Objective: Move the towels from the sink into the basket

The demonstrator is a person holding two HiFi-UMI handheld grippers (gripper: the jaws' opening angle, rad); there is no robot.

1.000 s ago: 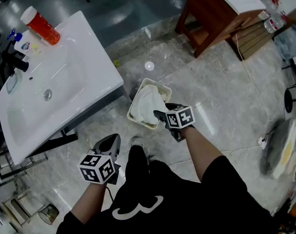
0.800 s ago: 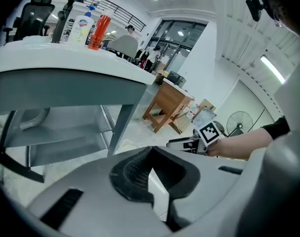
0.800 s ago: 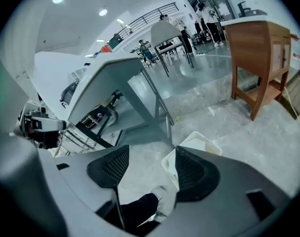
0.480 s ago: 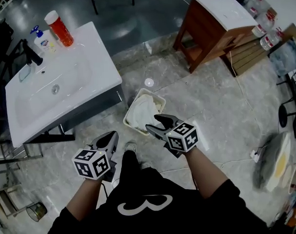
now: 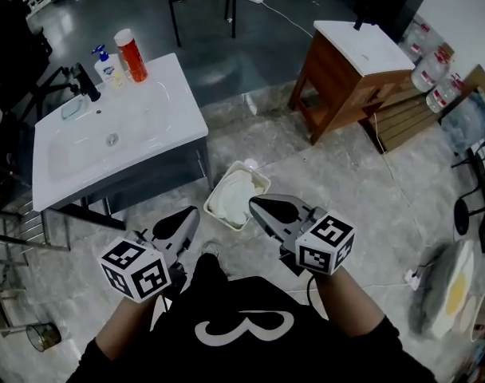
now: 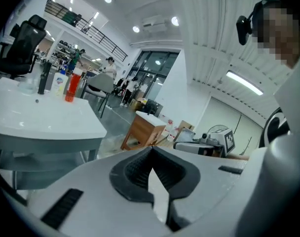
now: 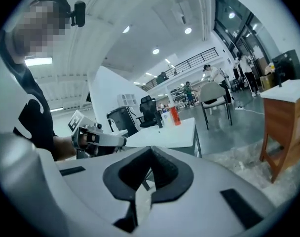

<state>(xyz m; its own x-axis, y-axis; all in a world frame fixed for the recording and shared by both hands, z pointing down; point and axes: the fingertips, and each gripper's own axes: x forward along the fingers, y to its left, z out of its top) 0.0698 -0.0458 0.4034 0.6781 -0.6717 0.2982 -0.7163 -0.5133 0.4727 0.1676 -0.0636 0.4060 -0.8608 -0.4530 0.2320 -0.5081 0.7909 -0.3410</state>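
Hovering near the person: L gripper & R gripper, both pressed together, empty; R's jaws just been closing. Towels lying in basket, right of sink.

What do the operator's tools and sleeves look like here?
The left tool and right tool are grey and beak-shaped, with black ribbed pads. Each carries a white cube of black square markers. The person wears a black short-sleeved shirt with white print.
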